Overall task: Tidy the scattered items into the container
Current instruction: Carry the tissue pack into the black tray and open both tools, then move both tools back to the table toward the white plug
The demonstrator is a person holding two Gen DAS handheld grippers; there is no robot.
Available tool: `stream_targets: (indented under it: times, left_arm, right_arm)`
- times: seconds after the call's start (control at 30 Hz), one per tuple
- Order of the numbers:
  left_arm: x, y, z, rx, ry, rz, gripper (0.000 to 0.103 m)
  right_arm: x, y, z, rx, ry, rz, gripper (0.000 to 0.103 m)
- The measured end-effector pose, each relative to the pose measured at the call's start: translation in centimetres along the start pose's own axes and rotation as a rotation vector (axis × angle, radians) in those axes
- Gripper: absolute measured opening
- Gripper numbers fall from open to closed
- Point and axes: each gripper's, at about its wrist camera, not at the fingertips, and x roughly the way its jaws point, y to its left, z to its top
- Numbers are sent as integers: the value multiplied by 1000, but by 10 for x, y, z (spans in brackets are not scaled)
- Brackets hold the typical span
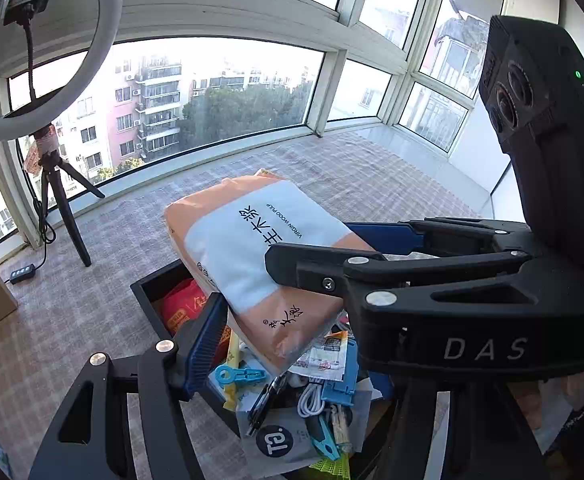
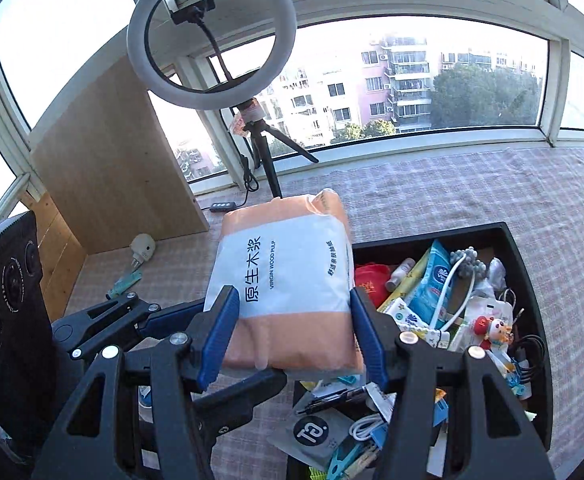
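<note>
the orange-and-white tissue pack [image 2: 288,292] is held up in the air over the near left corner of the black container [image 2: 530,280], gripped from two sides at once. in the right wrist view the right gripper [image 2: 294,334] has its blue-padded jaws clenched against the pack's two long sides, and the pack hangs partly over the checked cloth of the counter [image 2: 472,192] and partly over the container's edge. the left gripper [image 2: 172,316] comes in from the left there, and one blue pad reaches the pack's side. in the left wrist view one blue pad of the left gripper [image 1: 276,272] presses the pack's [image 1: 248,248] near edge and the other lies along its far side, so it too is grasping the pack.

the container is crowded: a red packet [image 2: 370,280], a blue tissue packet [image 2: 432,284], a white cable [image 2: 366,428], a small doll [image 2: 492,330] and clothes pegs [image 2: 348,454]. a ring light [image 2: 212,44] on a tripod stands by the window.
</note>
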Motion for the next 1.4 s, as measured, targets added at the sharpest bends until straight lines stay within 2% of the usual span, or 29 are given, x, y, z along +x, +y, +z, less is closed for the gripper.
stream_targets:
  times: [0.07,0.13,0.17,0.27,0.43,0.57,0.7,0.83,1.03,1.23,1.4]
  left_arm:
    - [20,-15,5,18,44,37,54]
    - [19,-20,3,15,52,47,50]
    - [14,-18,-1,20,45,51,50]
    - [0,-3,-9,18,34,94,49]
    - [-39,47,-27,-59,8,149,49]
    - [-72,98,-52,-124,6,209,49]
    - [-113,161,-88,-202,7,310,49]
    - [-159,231,-130,-288,10,427,49]
    - [-209,343,-185,-488,29,545,49]
    - [-227,427,-207,-643,-14,599,49]
    - [-218,469,-221,-723,-12,586,49]
  right_arm:
    - [-4,-31,2,22,-2,-40,57]
    - [-9,-56,4,51,-21,-148,57]
    - [-11,-67,4,76,-29,-173,56]
    - [-17,-81,2,112,-49,-140,56]
    - [-6,-48,0,36,-58,-127,56]
    - [17,-1,-2,-36,-25,-81,56]
    - [48,63,-4,-90,18,-26,56]
    - [88,141,-9,-172,53,16,56]
    - [160,261,-10,-264,123,89,56]
    - [228,359,-1,-349,154,83,58]
    - [285,407,-2,-351,206,57,58]
